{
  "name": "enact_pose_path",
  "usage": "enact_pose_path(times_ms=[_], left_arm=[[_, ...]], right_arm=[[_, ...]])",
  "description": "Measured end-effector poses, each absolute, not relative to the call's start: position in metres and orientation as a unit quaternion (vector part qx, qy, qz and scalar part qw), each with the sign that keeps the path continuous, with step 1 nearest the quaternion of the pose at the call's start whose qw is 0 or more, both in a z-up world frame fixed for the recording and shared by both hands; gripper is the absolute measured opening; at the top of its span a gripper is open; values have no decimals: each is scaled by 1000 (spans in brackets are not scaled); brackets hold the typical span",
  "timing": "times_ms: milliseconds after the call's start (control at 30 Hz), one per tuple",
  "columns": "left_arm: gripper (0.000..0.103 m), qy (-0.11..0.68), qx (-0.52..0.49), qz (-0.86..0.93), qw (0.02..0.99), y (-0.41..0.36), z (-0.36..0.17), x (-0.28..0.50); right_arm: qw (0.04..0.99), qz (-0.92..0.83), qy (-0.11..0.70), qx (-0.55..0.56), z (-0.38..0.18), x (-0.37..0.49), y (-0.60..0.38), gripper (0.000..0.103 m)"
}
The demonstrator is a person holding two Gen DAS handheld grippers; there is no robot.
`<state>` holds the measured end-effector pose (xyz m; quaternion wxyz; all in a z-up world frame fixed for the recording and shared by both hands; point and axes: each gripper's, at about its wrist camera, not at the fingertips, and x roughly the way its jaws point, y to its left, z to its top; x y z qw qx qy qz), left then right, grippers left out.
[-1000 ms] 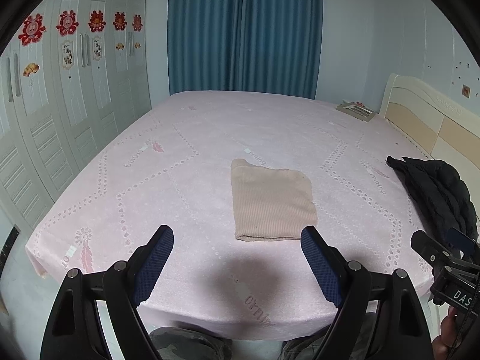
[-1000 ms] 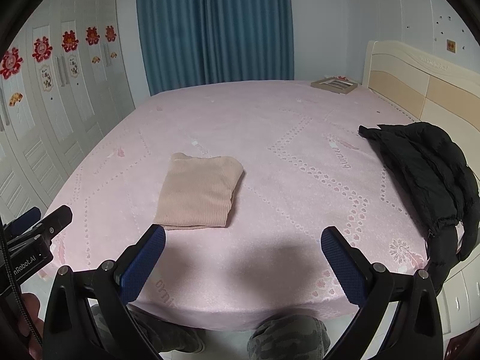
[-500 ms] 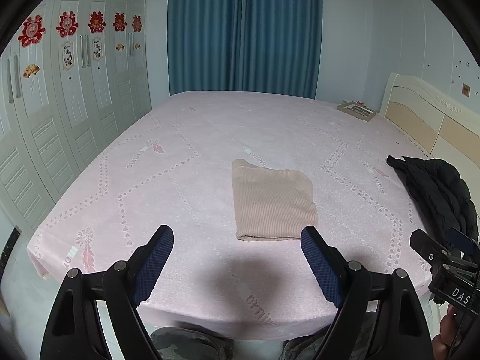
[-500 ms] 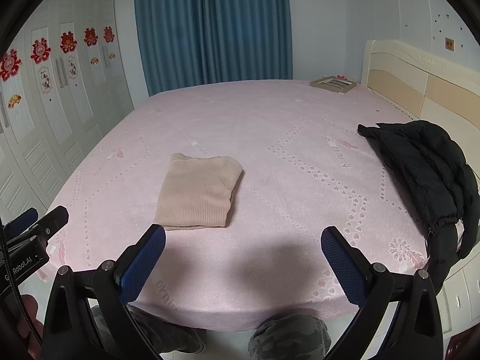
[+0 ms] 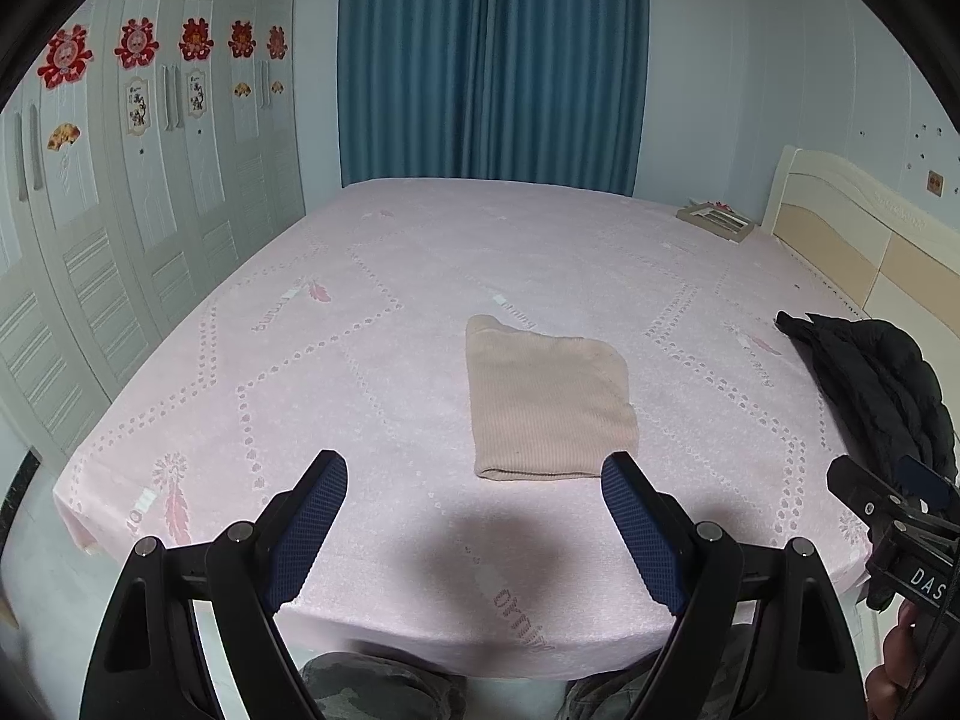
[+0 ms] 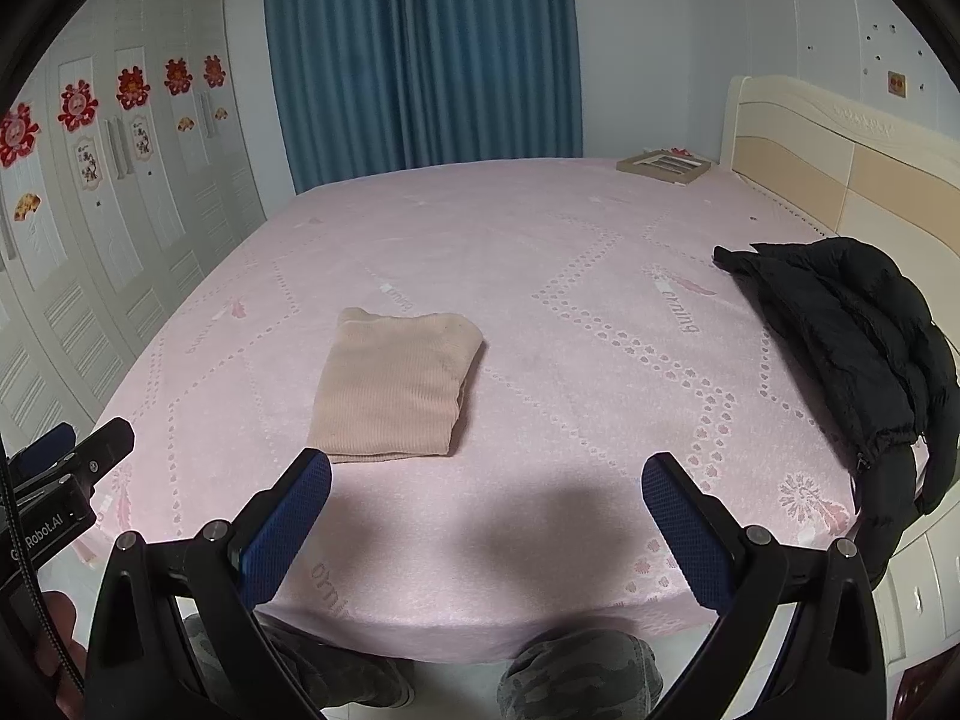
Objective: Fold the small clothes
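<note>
1. Holding both grippers level off the near edge of the bed (image 5: 420, 276), you have them aimed across it, above the floor, touching nothing.
2. Your left gripper (image 5: 474, 531) has its jaws spread wide and empty; its right finger tip lines up just short of the cloth's near right corner in its own view.
3. Your right gripper (image 6: 486, 531) is also spread wide and empty, and the cloth sits ahead of its left finger.
4. The cloth (image 5: 549, 405), a beige ribbed piece, lies folded into a flat rectangle on the bed, near the near edge and well apart from the jacket (image 6: 852, 354).
5. The jacket is heaped at the headboard side of the bed and hangs over the bed's edge; its lower part runs out of the right view.
6. Each gripper shows only partly at the rim of the other's view, with its label cut off.
7. Your knees show below the bed edge, half hidden behind the gripper frames.
</note>
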<state>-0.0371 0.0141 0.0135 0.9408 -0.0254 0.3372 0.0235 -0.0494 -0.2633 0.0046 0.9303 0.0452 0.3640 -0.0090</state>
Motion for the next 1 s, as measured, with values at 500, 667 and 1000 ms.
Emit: enact_pose_path(times_ms=[500,667,1000], left_arm=[[86,341,-22,24,939,13,11,-33],[86,341,-24,26,939,13,10,-33],[86,340,-22,31,940,20,8,-26]], right_arm=[[931,-4,363,40,4,-47,-257,102],[931,-4,364,42,3,-46,-257,102],[929,-2,368,41,1,-39,-254,102]])
